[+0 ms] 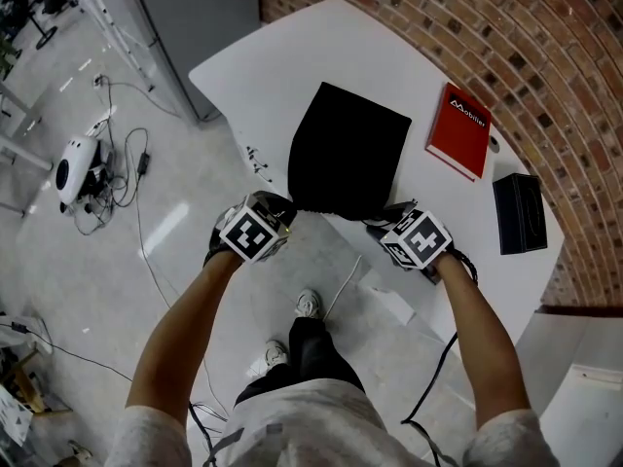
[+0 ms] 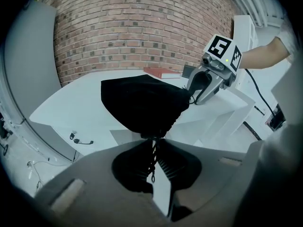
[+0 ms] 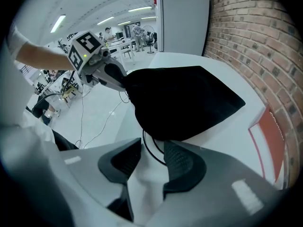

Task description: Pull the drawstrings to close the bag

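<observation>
1. Left gripper (image 2: 154, 140): the jaws are nearly together and pinch the left drawstring (image 2: 153, 155), a twisted cord that runs down out of the bag's corner between the pads. I judge this grip sound enough to pull on.
2. Right gripper (image 3: 152, 140): the jaws stand partly apart. A loop of the right drawstring (image 3: 147, 150) lies in the gap, but daylight shows on both sides of it and the pads are not pressing on it. This cord is lined up, not yet held.
3. Location of the bag (image 1: 346, 154): it is black and lies flat on the white table (image 1: 263, 56), with its mouth at the near edge, towards the person. One gripper is at each near corner. A red book (image 1: 459, 129) and a black box (image 1: 519, 212) lie to its right, apart from it.
4. Condition of the mouth: in the head view the near edge spans about the same width as the far edge. Some puckering shows at the left corner in the left gripper view. I judge the mouth essentially uncinched.
5. Done so far: both cords located, and the left one taken.
6. Outstanding: clamp the right jaws on their loop, then draw both cords outward, away from each other, until the fabric gathers shut.
7. Risk noted: if the right jaws close short of the loop, only one side will gather and the light bag may slide along the table.
</observation>
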Tool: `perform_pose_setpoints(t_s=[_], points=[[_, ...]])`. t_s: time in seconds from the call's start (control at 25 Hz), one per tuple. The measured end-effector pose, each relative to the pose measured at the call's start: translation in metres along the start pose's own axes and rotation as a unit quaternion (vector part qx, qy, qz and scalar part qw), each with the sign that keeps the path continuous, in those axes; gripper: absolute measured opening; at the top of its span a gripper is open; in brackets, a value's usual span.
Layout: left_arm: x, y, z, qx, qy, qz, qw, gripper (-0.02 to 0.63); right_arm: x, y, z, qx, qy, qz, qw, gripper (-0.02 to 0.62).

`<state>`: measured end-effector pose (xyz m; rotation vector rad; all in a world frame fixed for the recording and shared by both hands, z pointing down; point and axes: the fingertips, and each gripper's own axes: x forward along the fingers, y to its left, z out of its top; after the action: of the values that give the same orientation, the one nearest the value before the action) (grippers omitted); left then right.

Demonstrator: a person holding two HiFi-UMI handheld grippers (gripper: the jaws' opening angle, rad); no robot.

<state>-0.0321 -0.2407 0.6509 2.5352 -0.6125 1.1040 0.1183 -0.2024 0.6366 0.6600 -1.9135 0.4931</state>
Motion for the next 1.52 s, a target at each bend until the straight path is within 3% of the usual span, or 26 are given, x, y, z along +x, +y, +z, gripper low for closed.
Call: perform_pose_setpoints(t_s=[0.24, 0.52, 0.84, 1.52], points=[[-0.002, 0.003, -0.002, 0.007, 0.003, 0.005, 1.0, 0.012, 0.0, 0.004, -0.001, -0.007, 0.006, 0.0, 1.0, 0.12], [-0.008, 0.002, -0.002, 0.009, 0.007, 0.007, 0.9999, 0.009, 0.001, 0.012, -0.003, -0.037, 0.027, 0.005, 0.999, 0.019], [-0.013, 0.003, -0.002, 0.017, 0.005, 0.015, 0.9997, 0.006, 0.003, 0.012, -0.005, -0.038, 0.029, -0.01, 0.999, 0.011], [-0.063, 0.013, 0.062, 0.075, -0.036, 0.078, 0.9935, 0.006, -0.048, -0.025, 0.027, -0.036, -0.056, -0.148, 0.987, 0.011]])
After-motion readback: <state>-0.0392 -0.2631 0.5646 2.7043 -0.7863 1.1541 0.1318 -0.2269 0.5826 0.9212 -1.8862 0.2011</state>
